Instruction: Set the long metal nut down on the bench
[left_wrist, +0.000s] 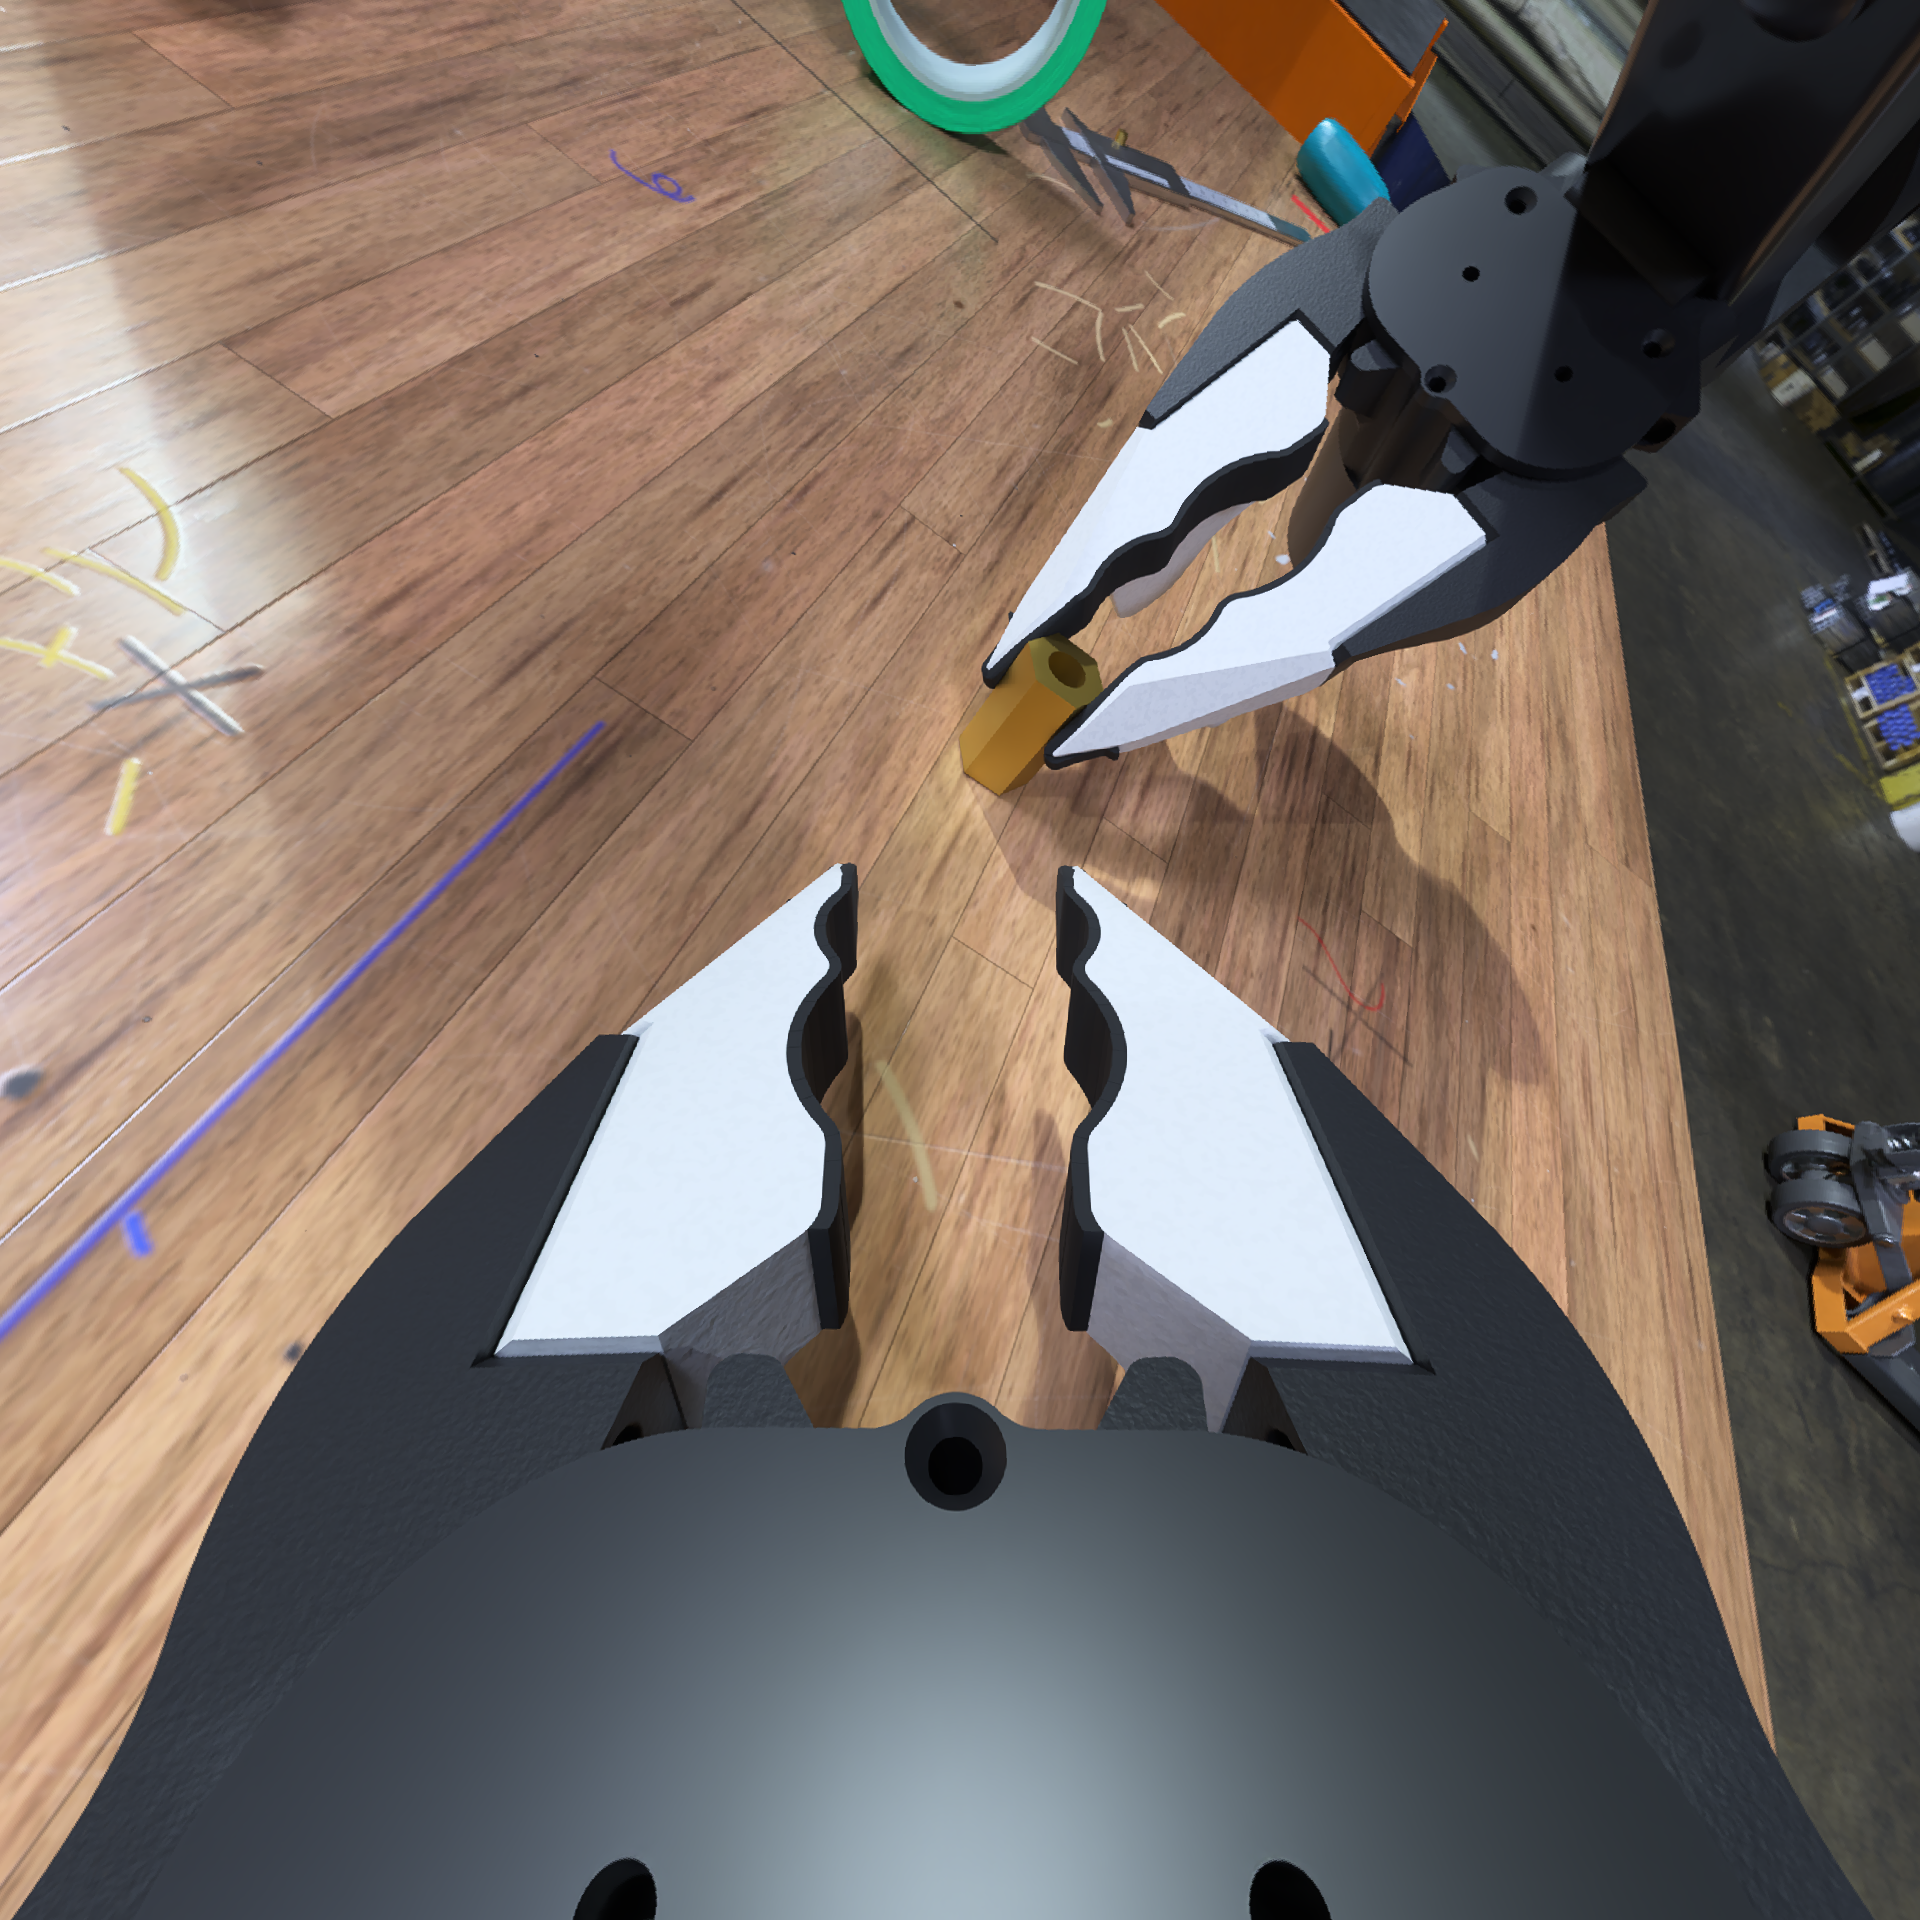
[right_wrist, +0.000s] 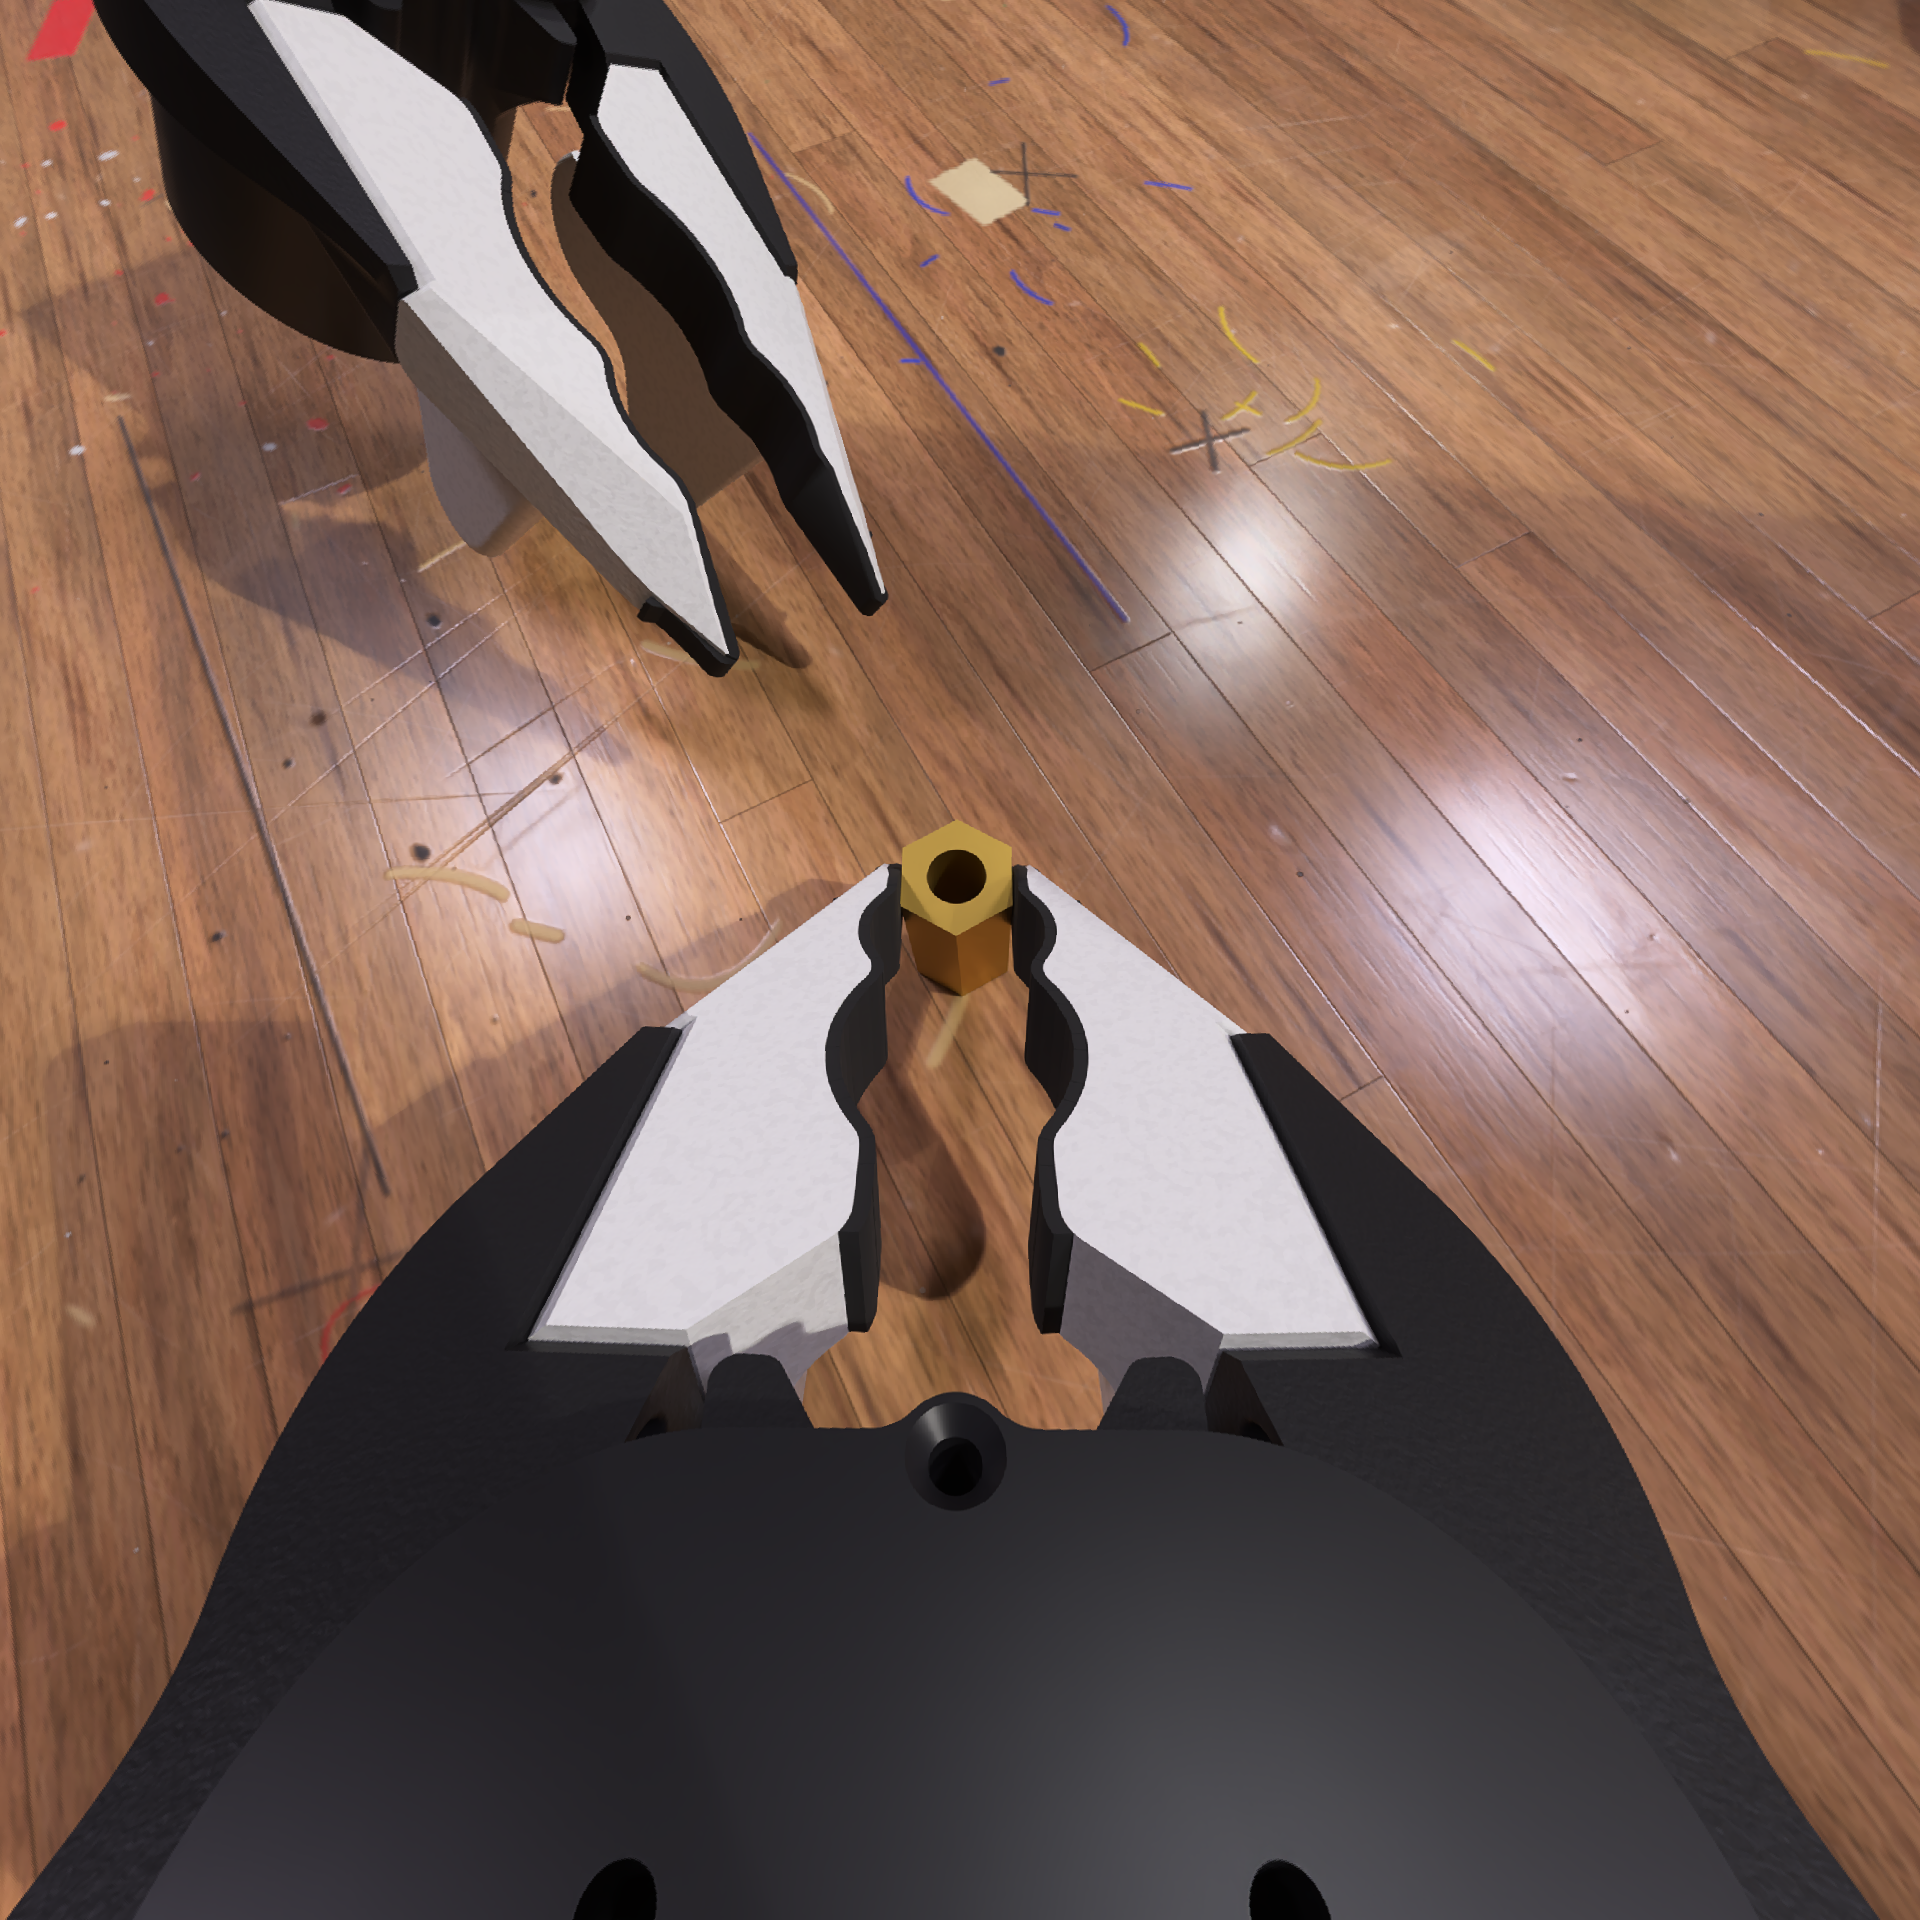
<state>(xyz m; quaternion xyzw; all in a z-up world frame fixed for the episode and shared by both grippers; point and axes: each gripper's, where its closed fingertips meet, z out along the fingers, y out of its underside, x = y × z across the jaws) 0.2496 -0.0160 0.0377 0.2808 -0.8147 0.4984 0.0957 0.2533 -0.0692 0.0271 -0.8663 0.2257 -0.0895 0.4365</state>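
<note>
The long metal nut (right_wrist: 954, 914) is a brass-coloured hex sleeve. It stands almost upright, its lower end on or just above the wooden bench (right_wrist: 1351, 831); I cannot tell which. My right gripper (right_wrist: 956, 883) is shut on the nut near its top, one fingertip on each side. In the left wrist view the same nut (left_wrist: 1013, 727) leans slightly between the right gripper's (left_wrist: 1027, 715) tips. My left gripper (left_wrist: 956, 883) is open and empty, low over the bench, a short way in front of the nut. It also shows in the right wrist view (right_wrist: 800, 634).
A green tape roll (left_wrist: 971, 73), a caliper (left_wrist: 1143, 171), an orange box (left_wrist: 1320, 62) and a teal object (left_wrist: 1340, 166) lie at the far end of the bench. The bench edge (left_wrist: 1662, 935) runs along the right, with an orange cart (left_wrist: 1860, 1247) below.
</note>
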